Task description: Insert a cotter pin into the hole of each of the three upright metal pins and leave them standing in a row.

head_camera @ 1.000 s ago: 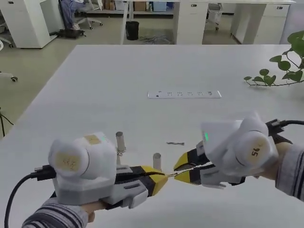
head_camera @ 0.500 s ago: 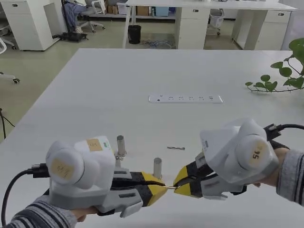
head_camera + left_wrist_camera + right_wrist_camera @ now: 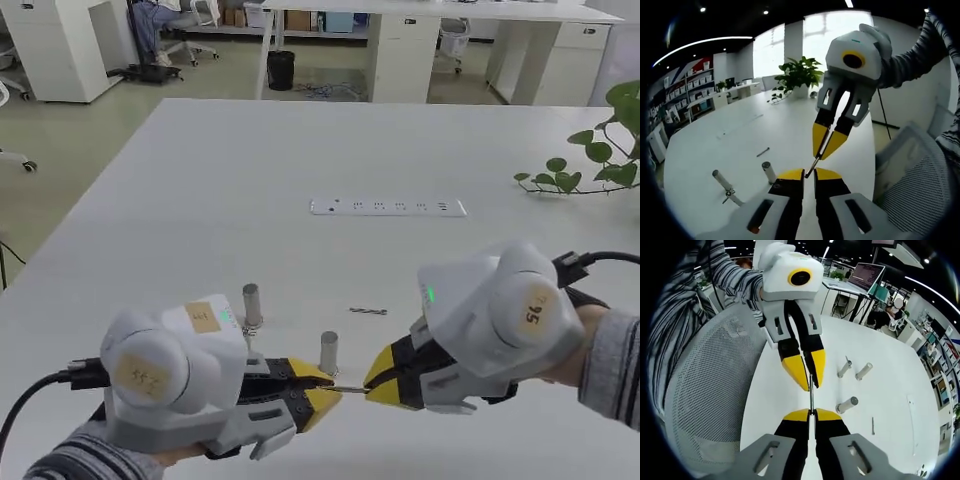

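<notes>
Grips one thin cotter pin (image 3: 350,389) with both tongs at once. Nips one end in the left tongs (image 3: 335,392), jaws drawn narrow; nips the other end in the right tongs (image 3: 372,384), jaws just as narrow. Holds the yellow tips facing, almost meeting, above the white bench (image 3: 200,200). Lines the cotter pin straight from 6 to 12 o'clock in the right gripper view; slants it toward 1 o'clock in the left gripper view.

Finds the nearest metal pin (image 3: 329,352) upright just beyond the tips, at 11 o'clock in the head view, apart from them. Finds a farther metal pin (image 3: 252,303) upright at 10 o'clock, beside the white body of the left tongs. Counts three metal pins in the right gripper view, between 1 and 3 o'clock of the tips; spots a thin crosspiece through the fitted metal pin (image 3: 844,368) near its top.

Sees a spare cotter pin (image 3: 368,311) lying flat at 12 o'clock, beyond the nearest metal pin and well apart from the tongs. Farther out at 12 o'clock, a white power strip (image 3: 388,207); at 2 o'clock, a leafy plant (image 3: 590,150) trailing over the bench edge. At 9 o'clock in the right gripper view, a grey mesh chair (image 3: 710,405) below a striped sleeve (image 3: 735,277).
</notes>
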`<action>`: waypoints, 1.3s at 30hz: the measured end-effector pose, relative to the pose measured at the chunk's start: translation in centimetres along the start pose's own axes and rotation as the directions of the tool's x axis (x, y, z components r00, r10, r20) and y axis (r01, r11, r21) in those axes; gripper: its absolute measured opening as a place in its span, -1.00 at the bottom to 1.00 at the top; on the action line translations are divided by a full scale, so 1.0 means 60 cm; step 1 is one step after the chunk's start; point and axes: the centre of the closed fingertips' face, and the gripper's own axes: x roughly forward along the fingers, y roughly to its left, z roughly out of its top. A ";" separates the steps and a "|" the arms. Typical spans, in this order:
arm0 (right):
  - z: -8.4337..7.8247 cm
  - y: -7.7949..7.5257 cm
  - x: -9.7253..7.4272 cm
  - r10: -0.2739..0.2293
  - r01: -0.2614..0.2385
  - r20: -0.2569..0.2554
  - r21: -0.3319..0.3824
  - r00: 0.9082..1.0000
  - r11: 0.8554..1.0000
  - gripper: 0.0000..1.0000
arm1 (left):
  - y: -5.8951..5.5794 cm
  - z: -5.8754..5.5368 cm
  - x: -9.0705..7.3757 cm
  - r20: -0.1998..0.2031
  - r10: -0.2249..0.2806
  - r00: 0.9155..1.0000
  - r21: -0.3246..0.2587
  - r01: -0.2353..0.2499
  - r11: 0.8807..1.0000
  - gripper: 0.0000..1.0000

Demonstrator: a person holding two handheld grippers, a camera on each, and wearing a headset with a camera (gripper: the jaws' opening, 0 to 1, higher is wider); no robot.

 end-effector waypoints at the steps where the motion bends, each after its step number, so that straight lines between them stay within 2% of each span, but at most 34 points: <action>1: -0.002 -0.003 0.000 -0.007 0.007 -0.004 0.000 1.000 1.000 -1.00 | 0.002 -0.002 0.001 -0.004 0.012 1.000 0.005 -0.012 1.000 -0.92; 2: -0.004 -0.008 0.000 -0.018 0.018 -0.007 0.007 1.000 1.000 -1.00 | 0.009 0.001 0.001 0.003 0.045 0.999 0.022 -0.045 0.999 -0.91; 3: -0.007 -0.012 0.000 -0.024 0.024 -0.011 0.018 1.000 1.000 -1.00 | 0.008 0.002 0.002 0.009 0.052 0.999 0.022 -0.052 0.998 -0.88; 5: -0.016 -0.024 0.000 -0.045 0.046 -0.022 0.035 0.999 0.998 -1.00 | 0.013 0.006 0.003 0.029 0.074 0.997 0.006 -0.075 0.997 -0.78; 6: -0.022 -0.029 0.001 -0.057 0.058 -0.028 0.045 0.998 0.997 -1.00 | 0.019 0.006 0.005 0.034 0.102 0.994 -0.002 -0.102 0.995 -0.74; 10: -0.039 -0.047 0.003 -0.091 0.095 -0.052 0.072 0.995 0.993 -1.00 | 0.028 -0.003 0.012 0.017 0.142 0.990 0.001 -0.142 0.990 -0.60; 12: -0.047 -0.057 0.005 -0.111 0.115 -0.059 0.065 0.992 0.991 -1.00 | 0.032 -0.010 0.015 0.000 0.166 0.986 0.014 -0.165 0.986 -0.56; 14: -0.055 -0.065 0.008 -0.123 0.127 -0.071 0.057 0.990 0.990 -1.00 | 0.037 -0.012 0.018 0.002 0.184 0.983 0.003 -0.184 0.983 -0.53; 17: -0.068 -0.078 0.015 -0.131 0.136 -0.082 0.063 0.988 0.989 -1.00 | 0.055 -0.012 0.023 0.028 0.233 0.972 -0.038 -0.232 0.972 -0.52; 20: -0.078 -0.088 0.021 -0.136 0.142 -0.093 0.063 0.986 0.988 -1.00 | 0.070 -0.019 0.028 0.018 0.269 0.963 -0.069 -0.267 0.961 -0.48; 22: -0.084 -0.094 0.026 -0.136 0.143 -0.100 0.067 0.986 0.987 -1.00 | 0.082 -0.020 0.032 0.030 0.295 0.955 -0.120 -0.290 0.950 -0.46; 24: -0.091 -0.100 0.032 -0.137 0.145 -0.108 0.069 0.985 0.987 -1.00 | 0.091 -0.022 0.035 0.036 0.311 0.950 -0.141 -0.303 0.942 -0.46; 25: -0.093 -0.102 0.034 -0.137 0.145 -0.113 0.068 0.984 0.987 -1.00 | 0.093 -0.025 0.038 0.032 0.311 0.950 -0.139 -0.304 0.942 -0.46; 32: -0.109 -0.116 0.053 -0.133 0.142 -0.125 0.070 0.983 0.987 -1.00 | 0.112 -0.053 0.060 -0.014 0.352 0.936 -0.161 -0.349 0.923 -0.46; 39: -0.116 -0.122 0.067 -0.115 0.124 -0.130 0.059 0.985 0.991 -1.00 | 0.127 -0.070 0.086 -0.043 0.358 0.933 -0.181 -0.360 0.915 -0.49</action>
